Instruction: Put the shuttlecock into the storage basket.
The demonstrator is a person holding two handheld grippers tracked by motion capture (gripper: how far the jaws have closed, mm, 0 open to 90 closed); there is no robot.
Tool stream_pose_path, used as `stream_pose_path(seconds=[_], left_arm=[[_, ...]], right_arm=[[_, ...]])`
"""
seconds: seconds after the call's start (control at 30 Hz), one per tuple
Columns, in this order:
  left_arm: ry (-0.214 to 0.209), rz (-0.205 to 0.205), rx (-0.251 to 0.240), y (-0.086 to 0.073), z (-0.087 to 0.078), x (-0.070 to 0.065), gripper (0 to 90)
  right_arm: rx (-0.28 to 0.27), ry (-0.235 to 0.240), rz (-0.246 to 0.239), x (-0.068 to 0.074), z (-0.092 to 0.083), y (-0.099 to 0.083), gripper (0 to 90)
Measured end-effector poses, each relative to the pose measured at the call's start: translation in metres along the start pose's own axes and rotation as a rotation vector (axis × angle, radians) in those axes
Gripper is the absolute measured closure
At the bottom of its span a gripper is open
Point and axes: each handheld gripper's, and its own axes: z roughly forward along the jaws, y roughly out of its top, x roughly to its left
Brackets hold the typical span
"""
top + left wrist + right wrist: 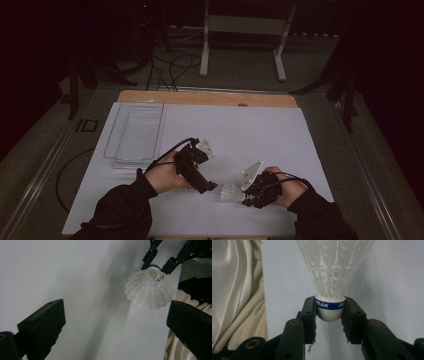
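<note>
A white plastic shuttlecock [334,265] with a blue band round its cork sits between the jaws of my right gripper [329,312], which is shut on the cork. In the high view that gripper [245,196] is low over the white sheet at the front right, with the shuttlecock [230,192] pointing left. My left gripper [212,186] is just left of it, angled toward it. In the left gripper view my left gripper [117,312] is open wide with nothing between the jaws. The shuttlecock [150,288] hangs ahead of it, skirt toward the camera.
A clear plastic tray [135,132] lies on the white sheet [260,135] at the back left. Pale folded material [237,290] shows beside the right gripper; I cannot tell what it is. A white metal stand [245,30] is on the floor beyond the table.
</note>
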Motion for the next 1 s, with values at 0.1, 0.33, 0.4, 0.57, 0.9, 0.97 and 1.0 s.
stream_pose_path(seconds=[0.1, 0.33, 0.4, 0.57, 0.9, 0.97, 1.0], left_arm=[[-0.009, 0.003, 0.007, 0.003, 0.005, 0.001, 4.1], [-0.021, 0.007, 0.040, 0.008, 0.015, 0.001, 4.2], [-0.036, 0.015, 0.034, 0.008, 0.018, 0.001, 6.5], [-0.065, 0.019, 0.045, 0.011, 0.025, 0.001, 15.6], [-0.106, 0.027, 0.063, 0.013, 0.037, 0.002, 36.5], [-0.116, 0.020, 0.059, 0.013, 0.039, 0.002, 39.3], [-0.123, 0.023, 0.062, 0.014, 0.040, 0.003, 39.7]], right_arm=[[-0.002, 0.002, -0.002, 0.001, 0.000, 0.001, 65.7], [-0.011, -0.005, -0.005, 0.003, -0.002, 0.003, 65.7], [-0.013, -0.004, -0.012, 0.003, -0.002, 0.003, 65.7], [-0.021, -0.009, -0.011, 0.004, -0.003, 0.003, 65.7], [-0.029, -0.012, -0.020, 0.005, -0.005, 0.003, 65.6], [-0.030, -0.012, -0.023, 0.005, -0.005, 0.004, 65.7], [-0.032, -0.012, -0.023, 0.006, -0.005, 0.004, 65.6]])
